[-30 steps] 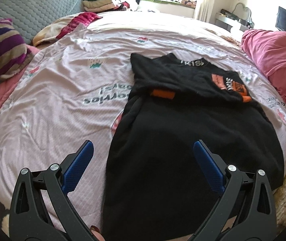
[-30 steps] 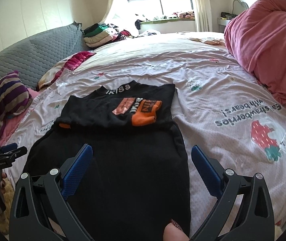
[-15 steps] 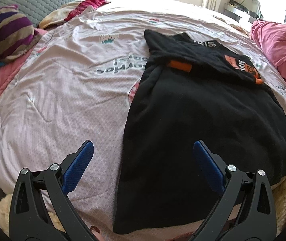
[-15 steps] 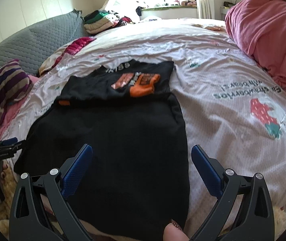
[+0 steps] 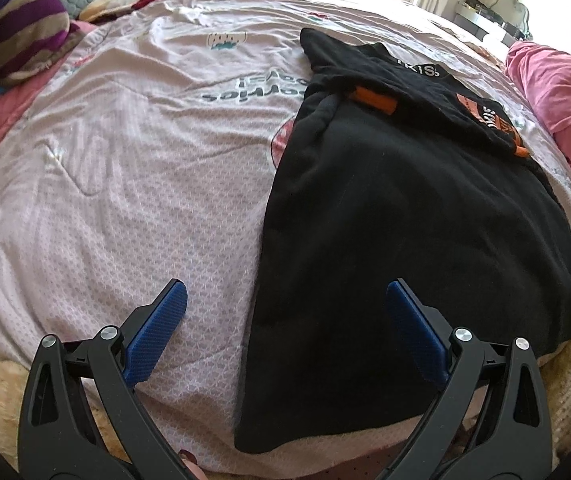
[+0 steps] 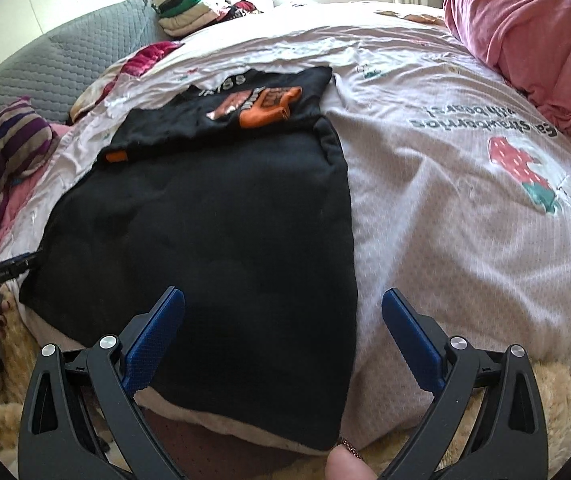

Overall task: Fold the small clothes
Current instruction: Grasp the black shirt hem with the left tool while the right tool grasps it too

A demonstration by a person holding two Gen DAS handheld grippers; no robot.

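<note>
A black garment point(image 5: 413, 216) point(image 6: 213, 240) with orange patches lies flat on the bed, its sleeves folded across the upper part. Its hem hangs over the bed's near edge. My left gripper point(image 5: 285, 320) is open above the garment's near left corner, holding nothing. My right gripper point(image 6: 283, 324) is open above the near right corner, with nothing between its blue pads. The left gripper point(image 6: 1, 272) also shows at the left edge of the right wrist view, beside the hem's left corner.
The pink bedspread point(image 5: 125, 168) with strawberry prints covers the bed. A pink duvet point(image 6: 525, 32) is bunched at the right. A striped pillow point(image 5: 9, 32) and a grey headboard point(image 6: 53, 56) lie left. Stacked clothes point(image 6: 193, 12) sit far back. Beige fleece point(image 6: 557, 400) lines the near edge.
Both grippers have pulled back and tilted downward toward the bed's near edge, bringing the garment's hem into view. The garment has not moved. Both stay open.
</note>
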